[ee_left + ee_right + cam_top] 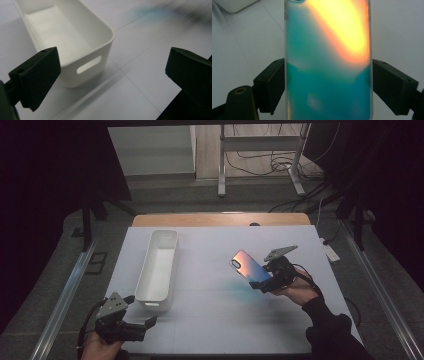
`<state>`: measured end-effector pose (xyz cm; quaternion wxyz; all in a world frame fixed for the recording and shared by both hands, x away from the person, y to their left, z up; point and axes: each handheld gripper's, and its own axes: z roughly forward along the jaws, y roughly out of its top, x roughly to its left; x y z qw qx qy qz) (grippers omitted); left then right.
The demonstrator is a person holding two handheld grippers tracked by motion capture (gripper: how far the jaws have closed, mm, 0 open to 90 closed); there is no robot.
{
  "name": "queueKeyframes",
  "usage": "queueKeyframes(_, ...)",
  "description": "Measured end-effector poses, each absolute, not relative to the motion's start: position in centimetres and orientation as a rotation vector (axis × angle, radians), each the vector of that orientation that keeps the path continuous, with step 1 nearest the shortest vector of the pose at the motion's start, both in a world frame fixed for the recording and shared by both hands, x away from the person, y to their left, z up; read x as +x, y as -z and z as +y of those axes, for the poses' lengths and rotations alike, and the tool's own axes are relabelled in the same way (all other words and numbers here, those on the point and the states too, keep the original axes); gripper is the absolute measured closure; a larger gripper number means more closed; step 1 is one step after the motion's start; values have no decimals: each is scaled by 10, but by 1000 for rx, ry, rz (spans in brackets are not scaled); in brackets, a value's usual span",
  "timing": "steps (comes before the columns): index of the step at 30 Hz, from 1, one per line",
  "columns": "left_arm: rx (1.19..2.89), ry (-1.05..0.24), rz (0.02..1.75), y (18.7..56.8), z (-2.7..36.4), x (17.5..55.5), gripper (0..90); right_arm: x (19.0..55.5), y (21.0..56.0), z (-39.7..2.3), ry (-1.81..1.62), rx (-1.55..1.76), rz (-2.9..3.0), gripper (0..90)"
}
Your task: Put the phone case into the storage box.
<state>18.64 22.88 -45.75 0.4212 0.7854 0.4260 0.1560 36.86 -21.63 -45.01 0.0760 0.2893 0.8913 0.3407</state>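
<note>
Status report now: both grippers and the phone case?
Right gripper shut on iridescent phone case, lifted. Left gripper open beside white plastic bin. Path clear.

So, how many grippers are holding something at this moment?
1. The right gripper, at the table's right side, is shut on the phone case by its long edges. The left gripper, near the bin at the front left, is open with nothing between its jaws.

The place looks like a lab or recording studio rather than a home. A wooden table (220,219) under a white sheet (220,270) stands alone on grey carpet, flanked by black curtains (60,165). Behind it a metal frame (260,157) rises among loose cables (265,162), and metal rails (62,300) run along the floor, perhaps for equipment.
</note>
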Motion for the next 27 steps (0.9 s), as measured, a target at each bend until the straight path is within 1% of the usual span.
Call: queueKeyframes(27, 1958, -322, 895, 443, 193, 220, 9, 342, 431, -220, -1215, 820, 2640, 172)
